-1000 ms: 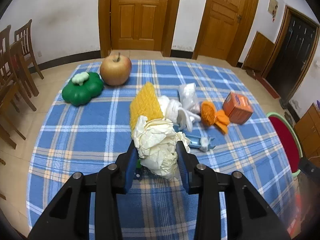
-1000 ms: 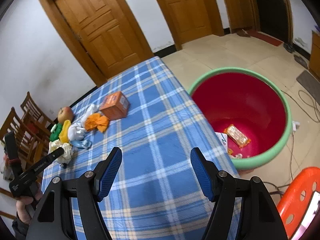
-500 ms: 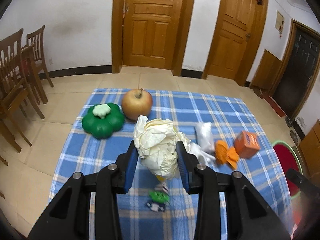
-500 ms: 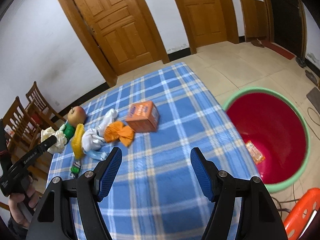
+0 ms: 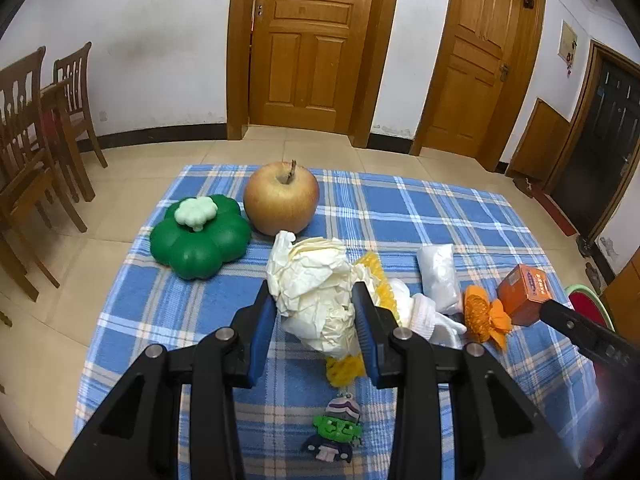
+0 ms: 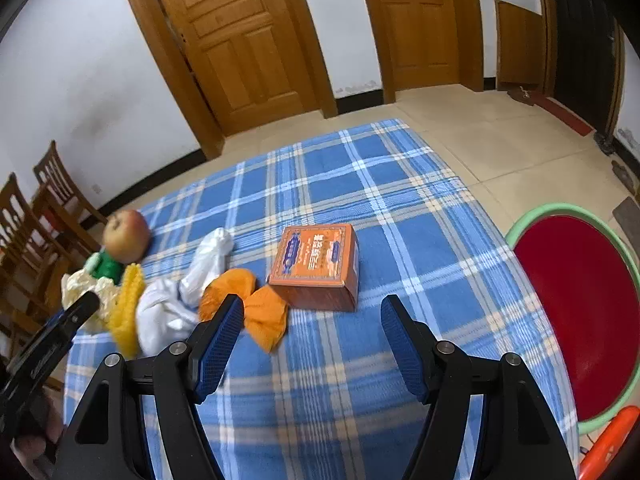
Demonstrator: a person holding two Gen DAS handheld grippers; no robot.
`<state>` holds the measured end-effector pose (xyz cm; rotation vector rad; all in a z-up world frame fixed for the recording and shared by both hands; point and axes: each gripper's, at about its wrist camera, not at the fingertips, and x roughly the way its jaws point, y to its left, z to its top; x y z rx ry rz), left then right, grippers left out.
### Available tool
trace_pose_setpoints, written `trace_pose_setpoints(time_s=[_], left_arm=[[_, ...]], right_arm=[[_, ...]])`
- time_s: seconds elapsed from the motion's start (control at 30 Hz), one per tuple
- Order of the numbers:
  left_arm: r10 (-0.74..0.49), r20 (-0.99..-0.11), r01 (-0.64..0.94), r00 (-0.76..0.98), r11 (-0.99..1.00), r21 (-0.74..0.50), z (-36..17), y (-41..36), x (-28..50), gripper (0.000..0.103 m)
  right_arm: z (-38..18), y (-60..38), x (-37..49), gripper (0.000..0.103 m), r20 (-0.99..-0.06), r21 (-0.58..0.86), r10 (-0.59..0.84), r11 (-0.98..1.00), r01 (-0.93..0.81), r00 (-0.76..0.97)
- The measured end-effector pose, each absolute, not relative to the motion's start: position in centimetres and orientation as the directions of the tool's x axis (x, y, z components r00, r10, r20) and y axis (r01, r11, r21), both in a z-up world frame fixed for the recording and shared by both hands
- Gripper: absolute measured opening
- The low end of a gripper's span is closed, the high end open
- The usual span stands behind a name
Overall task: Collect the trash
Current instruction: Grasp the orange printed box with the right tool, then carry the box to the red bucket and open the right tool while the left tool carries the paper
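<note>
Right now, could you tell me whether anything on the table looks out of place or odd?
Yes: a small green-faced toy figure lies flat on the blue plaid tablecloth, apart from the trash cluster. It looks like a toy, not rubbish. The left hand-held gripper holds a crumpled paper wad.

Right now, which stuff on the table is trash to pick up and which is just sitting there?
Trash job:
crumpled paper, held by left gripper
orange wrapper
white bag
red bin

Probably just lying about:
apple
green pumpkin toy
zombie toy
</note>
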<state>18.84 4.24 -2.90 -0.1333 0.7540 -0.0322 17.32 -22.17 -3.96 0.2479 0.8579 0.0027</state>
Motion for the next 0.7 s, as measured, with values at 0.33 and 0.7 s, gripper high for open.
trace_pose_setpoints(time_s=[0.33,0.7], left_arm=[[-0.109,-0.675,-0.005,0.729,0.986,-0.165,-3.5,4.1,19.0,0.038],[-0.112,-0.671,0.005,0.733,0.987,-0.16,-3.5,4.0,18.7,0.038]], right_arm=[[-5.8,-21.9,20.3,0.072,-0.771,0.173,0.053,0.977,0.128,0.634],[-5.2,-22.8,19.3,0.055,-0.728,0.228,0.095,0.967,0.109,0.679]])
